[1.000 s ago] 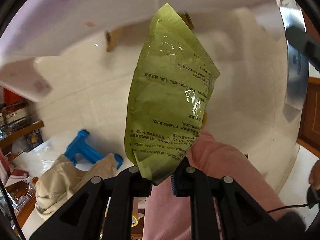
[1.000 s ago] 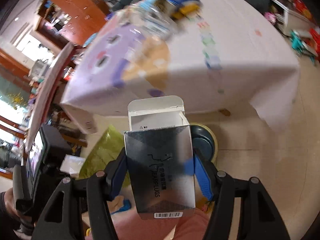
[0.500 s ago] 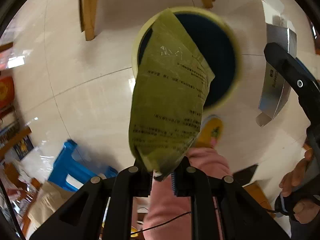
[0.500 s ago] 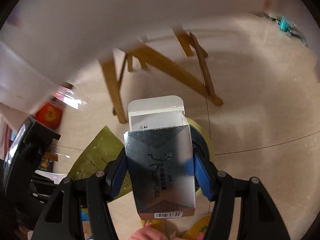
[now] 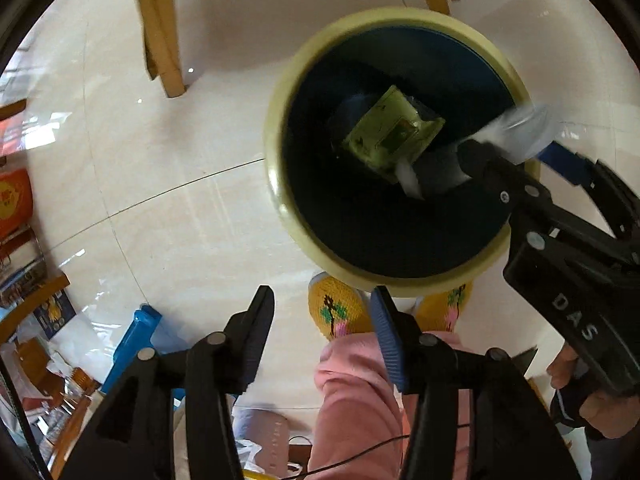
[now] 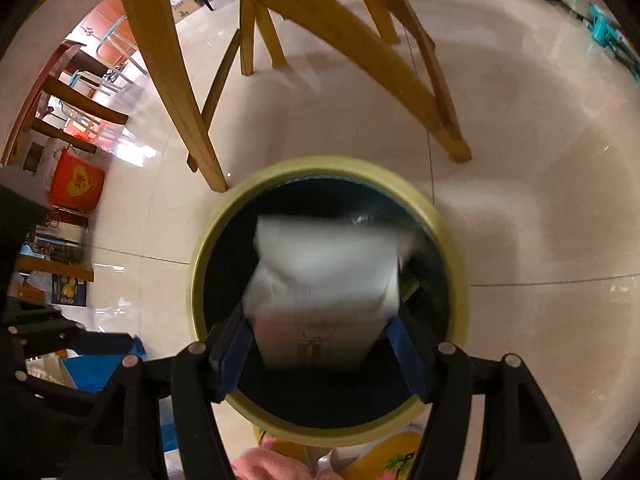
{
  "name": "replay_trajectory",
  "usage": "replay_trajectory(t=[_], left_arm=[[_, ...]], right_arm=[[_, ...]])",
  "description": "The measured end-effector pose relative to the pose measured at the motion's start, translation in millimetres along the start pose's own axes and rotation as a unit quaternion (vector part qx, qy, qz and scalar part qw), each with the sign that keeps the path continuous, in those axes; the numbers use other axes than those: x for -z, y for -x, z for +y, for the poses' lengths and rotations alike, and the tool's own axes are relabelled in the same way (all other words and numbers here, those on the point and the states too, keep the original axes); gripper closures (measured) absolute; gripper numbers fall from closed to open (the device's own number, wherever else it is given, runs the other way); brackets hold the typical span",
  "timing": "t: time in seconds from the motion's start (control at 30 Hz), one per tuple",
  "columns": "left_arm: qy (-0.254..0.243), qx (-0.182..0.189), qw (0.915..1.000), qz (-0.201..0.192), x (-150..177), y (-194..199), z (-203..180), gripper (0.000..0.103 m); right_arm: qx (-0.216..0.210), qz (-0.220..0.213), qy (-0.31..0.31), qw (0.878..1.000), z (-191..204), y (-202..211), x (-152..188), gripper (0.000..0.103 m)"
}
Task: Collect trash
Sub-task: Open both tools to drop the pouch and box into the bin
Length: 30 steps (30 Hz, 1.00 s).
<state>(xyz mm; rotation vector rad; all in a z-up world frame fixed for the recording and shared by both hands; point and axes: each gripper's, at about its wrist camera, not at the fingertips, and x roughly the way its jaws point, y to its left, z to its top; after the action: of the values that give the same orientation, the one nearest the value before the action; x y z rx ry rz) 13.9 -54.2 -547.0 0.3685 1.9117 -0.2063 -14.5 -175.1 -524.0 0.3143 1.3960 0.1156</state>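
glossy tile floor (image 5: 168,184); bin (image 5: 276,176) interior dark, green wrapper (image 5: 390,134) inside; left claw (image 5: 322,324) just released, empty; right claw (image 6: 326,350) around blurred box (image 6: 324,280), grip unclear.

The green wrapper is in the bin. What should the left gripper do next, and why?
Probably lift the left gripper up and away from the bin. Its jaws have just been opening, nothing sits between them, and the green wrapper already lies inside, so its job here looks done.

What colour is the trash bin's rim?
Pale yellow; the trash bin's rim rings a dark blue-black inside, clearest in the left wrist view.
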Motion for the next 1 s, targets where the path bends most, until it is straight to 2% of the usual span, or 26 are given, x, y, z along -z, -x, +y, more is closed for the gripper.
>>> replay_trajectory(t=[0.23, 0.47, 0.67, 0.8, 1.0], left_arm=[[0.01, -0.004, 0.9996, -0.024, 19, 7, 18, 0.054], [0.016, 0.0, 0.9973, -0.072, 52, 28, 16, 0.054], [0.03, 0.016, 0.9922, -0.12, 82, 74, 17, 0.054], [0.037, 0.022, 0.9868, -0.156, 104, 123, 18, 0.054], [0.063, 0.038, 0.9737, -0.216, 134, 212, 28, 0.054]], right_arm=[[-0.006, 0.0, -0.021, 1.0, 1, 4, 8, 0.037], [-0.007, -0.007, -0.023, 1.0, 2, 37, 21, 0.037], [-0.012, -0.032, -0.014, 0.999, 16, 104, 29, 0.037], [-0.014, -0.051, -0.004, 0.999, 33, 156, 24, 0.037], [-0.018, -0.09, 0.015, 0.996, 61, 246, 9, 0.037]])
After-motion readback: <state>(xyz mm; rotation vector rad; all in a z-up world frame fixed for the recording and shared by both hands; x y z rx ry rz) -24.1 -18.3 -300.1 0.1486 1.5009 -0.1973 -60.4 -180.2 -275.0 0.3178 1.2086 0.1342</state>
